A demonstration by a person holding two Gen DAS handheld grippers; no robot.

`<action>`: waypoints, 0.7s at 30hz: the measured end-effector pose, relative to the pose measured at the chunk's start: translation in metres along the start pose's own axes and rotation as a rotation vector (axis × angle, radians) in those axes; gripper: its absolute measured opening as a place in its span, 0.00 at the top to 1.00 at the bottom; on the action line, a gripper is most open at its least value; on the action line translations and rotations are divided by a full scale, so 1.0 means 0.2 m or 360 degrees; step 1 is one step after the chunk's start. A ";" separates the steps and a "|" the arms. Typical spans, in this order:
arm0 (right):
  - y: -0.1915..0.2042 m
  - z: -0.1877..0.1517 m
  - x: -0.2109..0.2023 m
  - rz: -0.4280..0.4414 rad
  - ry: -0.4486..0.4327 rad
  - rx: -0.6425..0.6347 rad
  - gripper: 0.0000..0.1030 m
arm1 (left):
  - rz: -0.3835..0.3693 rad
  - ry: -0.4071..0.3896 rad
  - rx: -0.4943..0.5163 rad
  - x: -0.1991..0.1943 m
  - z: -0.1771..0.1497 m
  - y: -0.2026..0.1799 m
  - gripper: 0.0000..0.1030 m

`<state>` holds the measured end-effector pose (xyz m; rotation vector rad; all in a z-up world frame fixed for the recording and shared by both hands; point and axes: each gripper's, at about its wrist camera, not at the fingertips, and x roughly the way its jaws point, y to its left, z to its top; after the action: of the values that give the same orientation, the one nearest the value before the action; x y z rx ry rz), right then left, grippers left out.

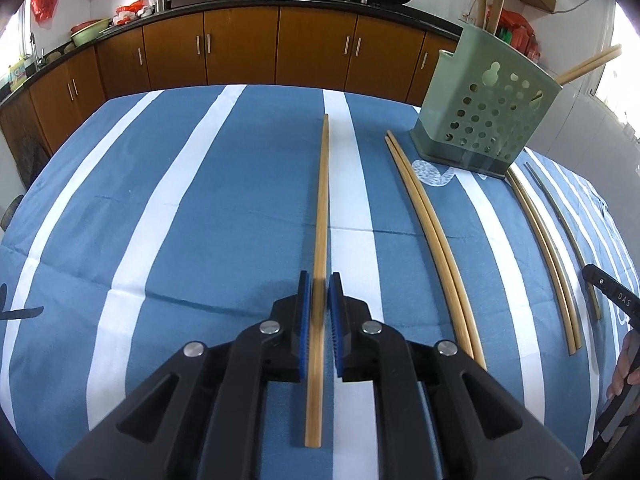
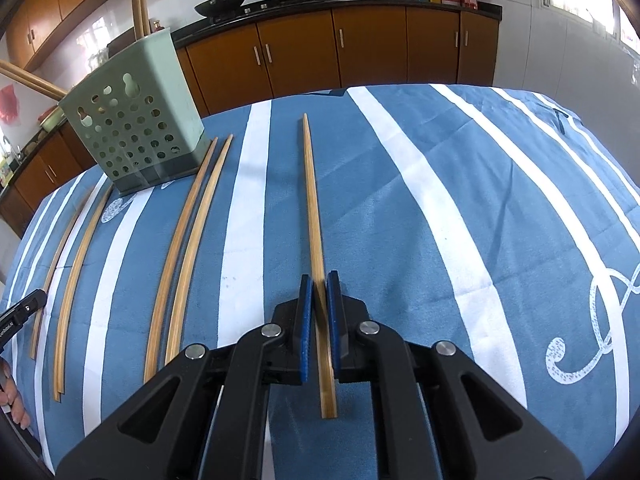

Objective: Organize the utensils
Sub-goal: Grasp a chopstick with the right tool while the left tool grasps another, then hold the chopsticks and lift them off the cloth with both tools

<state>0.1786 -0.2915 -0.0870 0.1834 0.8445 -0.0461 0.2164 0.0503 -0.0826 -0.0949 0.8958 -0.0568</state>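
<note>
Chopsticks are the job: several lie in loose rows on the striped cloth (image 1: 200,208), and the green holder (image 1: 484,120) stands at the far side with a few sticks already upright in it.

The step in hand looks like the pickup, done by both grippers at once. The left gripper (image 1: 319,320) straddles 1 chopstick (image 1: 322,200) near its thick end, with the stick running straight away toward the cabinets. The right gripper (image 2: 319,320) does the same with another chopstick (image 2: 312,200). Whether either stick is off the cloth yet I cannot tell; both look to lie flat or nearly so.

Left claw: nearly closed, blue pads close on either side of the stick, a thin gap perhaps left on the right pad. I judge it gripping or about to grip. Right claw: narrower, pads seemingly touching the stick, which sits slightly skewed between them. I read it as clamped.

Between the 2 held sticks lie 2 pairs (image 1: 432,248) (image 1: 548,256) and a darker single stick (image 1: 560,208), near the holder's base.

Next, by my judgement, each stick must be lifted, tipped from flat to upright, and carried over the holder's open top. The grip is far back on a long thin stick, so the tip may swing, and it needs to clear the rim and the sticks already inside.
</note>
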 end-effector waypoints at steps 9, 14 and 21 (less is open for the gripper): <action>0.00 0.00 0.00 -0.0001 0.0000 0.0000 0.91 | -0.0007 0.0000 -0.0009 0.00 0.00 0.00 0.89; 0.00 0.00 0.00 -0.0001 0.0000 0.0000 0.91 | -0.0009 0.0000 -0.0011 0.00 0.00 0.00 0.89; 0.00 0.00 0.00 -0.0002 0.0000 0.0000 0.91 | -0.0009 0.0000 -0.0012 0.00 0.00 0.00 0.89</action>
<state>0.1785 -0.2910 -0.0869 0.1827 0.8444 -0.0469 0.2170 0.0512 -0.0823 -0.1044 0.8955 -0.0588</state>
